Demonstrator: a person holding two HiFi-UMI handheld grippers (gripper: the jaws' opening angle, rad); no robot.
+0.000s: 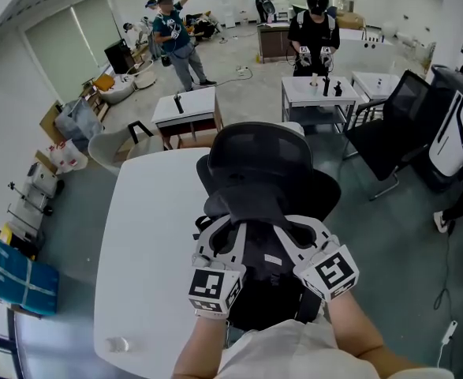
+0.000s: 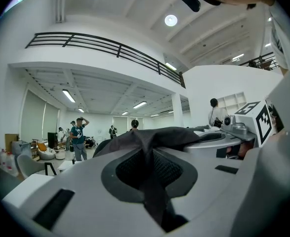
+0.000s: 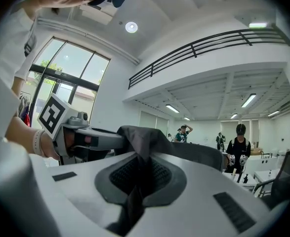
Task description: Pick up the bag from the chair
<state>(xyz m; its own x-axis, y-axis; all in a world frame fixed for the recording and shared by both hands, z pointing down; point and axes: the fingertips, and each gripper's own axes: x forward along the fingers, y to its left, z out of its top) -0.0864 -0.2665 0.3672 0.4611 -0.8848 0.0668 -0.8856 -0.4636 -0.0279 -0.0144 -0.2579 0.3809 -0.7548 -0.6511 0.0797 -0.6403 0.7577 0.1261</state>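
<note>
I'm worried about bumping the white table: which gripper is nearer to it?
Left. The left gripper, shut on the bag, sits right by the edge of the table; the right gripper, also gripping the bag, is on the bag's far side, away from it.

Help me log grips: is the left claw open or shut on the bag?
Shut on the bag. The left gripper view shows the left claw with its jaws clamped on a fold of the dark bag.

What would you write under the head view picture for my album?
Left gripper and right gripper pinch a black bag at the black chair beside a white table.
</note>
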